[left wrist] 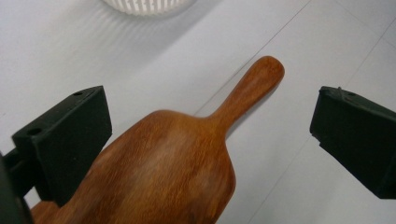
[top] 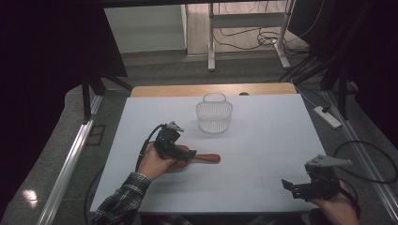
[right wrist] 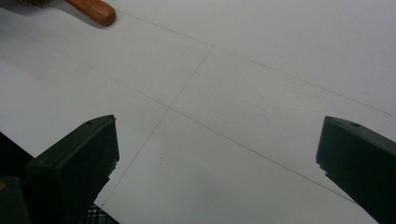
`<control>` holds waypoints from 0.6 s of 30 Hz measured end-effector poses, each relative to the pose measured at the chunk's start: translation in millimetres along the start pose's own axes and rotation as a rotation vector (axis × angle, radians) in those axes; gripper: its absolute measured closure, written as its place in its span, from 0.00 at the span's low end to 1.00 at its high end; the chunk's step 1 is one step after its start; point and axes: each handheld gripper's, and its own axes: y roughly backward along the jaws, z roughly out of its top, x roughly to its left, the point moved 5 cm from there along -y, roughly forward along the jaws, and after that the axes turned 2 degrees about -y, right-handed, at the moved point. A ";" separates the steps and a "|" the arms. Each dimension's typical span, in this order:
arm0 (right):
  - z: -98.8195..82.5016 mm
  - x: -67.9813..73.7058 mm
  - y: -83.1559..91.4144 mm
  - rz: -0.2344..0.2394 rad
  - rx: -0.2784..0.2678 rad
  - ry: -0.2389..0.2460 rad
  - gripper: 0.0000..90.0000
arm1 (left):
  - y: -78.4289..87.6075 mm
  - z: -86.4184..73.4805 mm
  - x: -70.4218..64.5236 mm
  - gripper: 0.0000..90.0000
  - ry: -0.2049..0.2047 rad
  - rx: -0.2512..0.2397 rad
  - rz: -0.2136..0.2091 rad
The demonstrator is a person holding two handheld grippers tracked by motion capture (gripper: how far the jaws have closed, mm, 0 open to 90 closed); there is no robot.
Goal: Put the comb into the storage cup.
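Note:
A brown wooden scoop (top: 202, 158) lies flat on the white table (top: 263, 136), its handle pointing right. My left gripper (top: 187, 155) hovers over the scoop's wide bowl with its jaws open. In the left gripper view the scoop (left wrist: 173, 158) sits between the two black pads (left wrist: 70, 140), the left pad close to its side, the right pad well apart from it. My right gripper (top: 292, 187) rests near the table's front right corner, open over bare table. The scoop's handle tip (right wrist: 95, 10) shows at the top left of the right gripper view.
A white slotted basket (top: 214, 114) with a loop handle stands upright at the back middle of the table; its rim (left wrist: 140, 5) shows in the left gripper view. A wooden strip (top: 211, 89) edges the far side. Cables and a power strip (top: 327, 116) lie on the floor.

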 end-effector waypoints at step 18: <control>-0.3 0.3 -0.3 0.001 0.005 0.003 0.00 | -15.4 12.0 -3.0 0.08 -0.037 0.043 0.014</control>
